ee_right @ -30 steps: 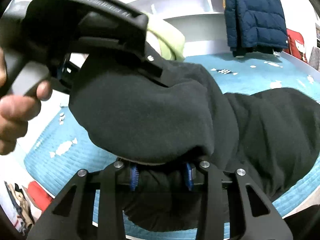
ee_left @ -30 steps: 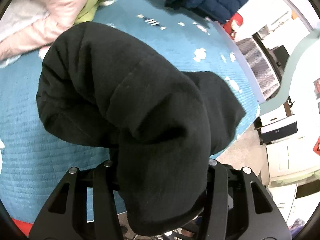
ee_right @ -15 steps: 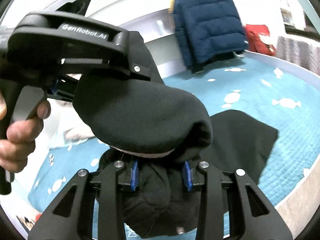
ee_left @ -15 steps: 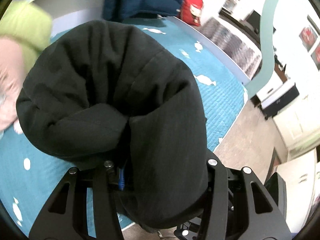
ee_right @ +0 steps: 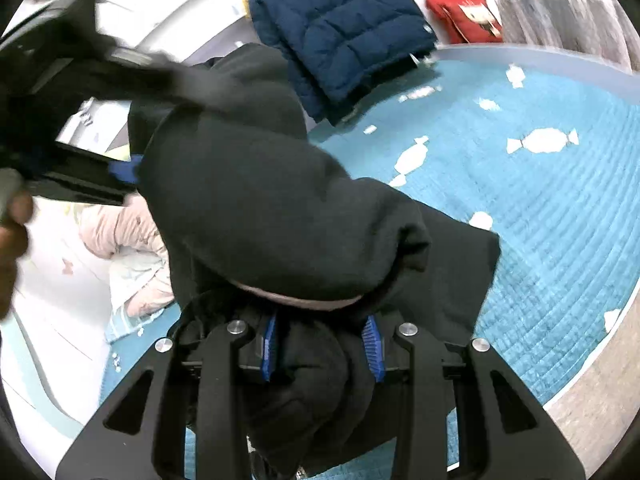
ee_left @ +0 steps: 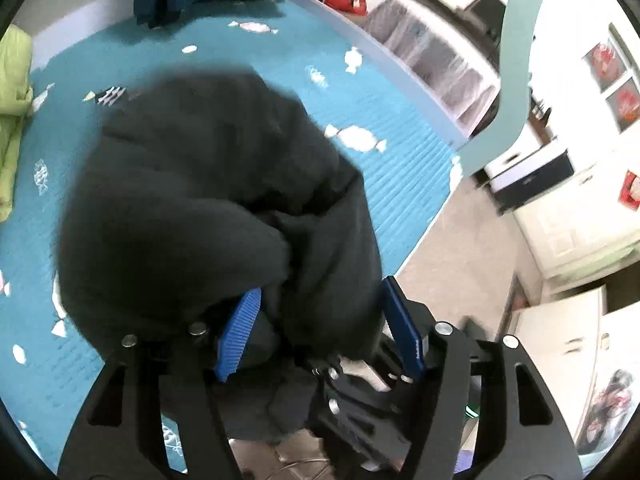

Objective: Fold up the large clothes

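My left gripper (ee_left: 320,328) is opening, black garment (ee_left: 208,208) bunched between its pads at frame centre – my right gripper (ee_right: 322,346) clamps the same garment over the teal bedspread (ee_right: 540,216)

Black garment (ee_right: 280,208), candy-patterned teal bedcover (ee_right: 560,216)

text: none legible | labels: none | numbers: none | signs: none
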`<state>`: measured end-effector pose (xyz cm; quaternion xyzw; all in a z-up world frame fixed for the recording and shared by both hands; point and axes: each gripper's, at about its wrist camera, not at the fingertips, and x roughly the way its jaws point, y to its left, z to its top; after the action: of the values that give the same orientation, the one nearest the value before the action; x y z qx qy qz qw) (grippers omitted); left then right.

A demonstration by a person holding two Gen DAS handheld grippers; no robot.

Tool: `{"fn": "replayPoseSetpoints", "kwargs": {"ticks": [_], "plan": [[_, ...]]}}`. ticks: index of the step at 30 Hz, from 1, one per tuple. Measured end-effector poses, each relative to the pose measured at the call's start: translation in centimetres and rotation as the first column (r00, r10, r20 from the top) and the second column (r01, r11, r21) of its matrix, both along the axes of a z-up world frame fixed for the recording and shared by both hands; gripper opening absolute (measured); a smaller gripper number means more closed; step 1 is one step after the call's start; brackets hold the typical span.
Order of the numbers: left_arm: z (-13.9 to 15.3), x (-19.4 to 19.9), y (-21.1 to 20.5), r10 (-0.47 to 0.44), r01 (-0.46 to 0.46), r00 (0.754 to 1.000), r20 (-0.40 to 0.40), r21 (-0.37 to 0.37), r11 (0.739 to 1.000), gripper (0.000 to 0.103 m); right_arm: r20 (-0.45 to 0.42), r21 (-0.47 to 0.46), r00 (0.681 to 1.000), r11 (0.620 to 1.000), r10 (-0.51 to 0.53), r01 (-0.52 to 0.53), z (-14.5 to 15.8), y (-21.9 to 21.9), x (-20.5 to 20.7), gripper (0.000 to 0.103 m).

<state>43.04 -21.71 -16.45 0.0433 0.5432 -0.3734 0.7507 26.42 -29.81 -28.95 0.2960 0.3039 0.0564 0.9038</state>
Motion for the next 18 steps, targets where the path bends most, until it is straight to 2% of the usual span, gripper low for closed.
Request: {"fn": "replayPoseSetpoints", "kwargs": {"ticks": [1, 2, 3, 4, 5, 8, 13, 15, 16, 18], "plan": [[0.8, -0.3, 0.1, -0.018, 0.017, 0.998, 0.060, 0.016, 1.000, 0.072, -0.012, 0.010, 1.000, 1.000, -0.011, 0.011, -0.5, -0.6, 0.1, 0.032], [1.5, -0.5, 0.5, -0.037, 0.031, 0.988, 0.147, 0.042, 0.999, 0.079, -0.025, 0.019, 0.999, 1.000, -0.022, 0.023, -1.1, -1.3, 0.2, 0.032], [1.7, -0.6, 0.8, -0.036, 0.024, 0.979, 0.201, 0.060, 0.998, 0.084, -0.037, 0.026, 0.999, 0.999, -0.032, 0.033, -1.6, -1.9, 0.3, 0.032], [1.6, -0.5, 1.5, -0.032, 0.008, 0.962, 0.271, 0.087, 0.996, 0.089, -0.052, 0.039, 0.998, 0.998, -0.045, 0.047, -2.2, -2.7, 0.5, 0.032], [0.9, -0.3, 2.0, -0.041, 0.009, 0.955, 0.295, 0.110, 0.994, 0.089, -0.068, 0.048, 0.996, 0.997, -0.051, 0.054, -2.8, -3.2, 0.7, 0.032], [-2.4, 0.8, 3.1, -0.045, 0.002, 0.959, 0.280, 0.153, 0.988, 0.088, -0.106, 0.071, 0.992, 0.994, -0.071, 0.079, -4.2, -4.6, 1.0, 0.032], [-10.2, 3.0, 3.4, -0.028, -0.004, 0.987, 0.160, 0.199, 0.980, 0.087, -0.157, 0.152, 0.982, 0.980, -0.104, 0.128, -6.4, -7.0, 1.2, 0.036], [-11.3, 3.2, 2.5, -0.050, 0.000, 0.977, 0.206, 0.236, 0.972, 0.087, -0.173, 0.167, 0.980, 0.978, -0.094, 0.124, -6.6, -7.8, 1.2, 0.042], [-11.6, 3.5, 2.1, -0.045, -0.010, 0.977, 0.208, 0.254, 0.967, 0.087, -0.172, 0.173, 0.981, 0.978, -0.087, 0.117, -6.4, -8.0, 1.0, 0.047], [-11.8, 4.2, 1.8, -0.021, -0.030, 0.982, 0.190, 0.262, 0.965, 0.087, -0.170, 0.185, 0.982, 0.976, -0.083, 0.115, -5.2, -9.1, 0.4, 0.050]]}}
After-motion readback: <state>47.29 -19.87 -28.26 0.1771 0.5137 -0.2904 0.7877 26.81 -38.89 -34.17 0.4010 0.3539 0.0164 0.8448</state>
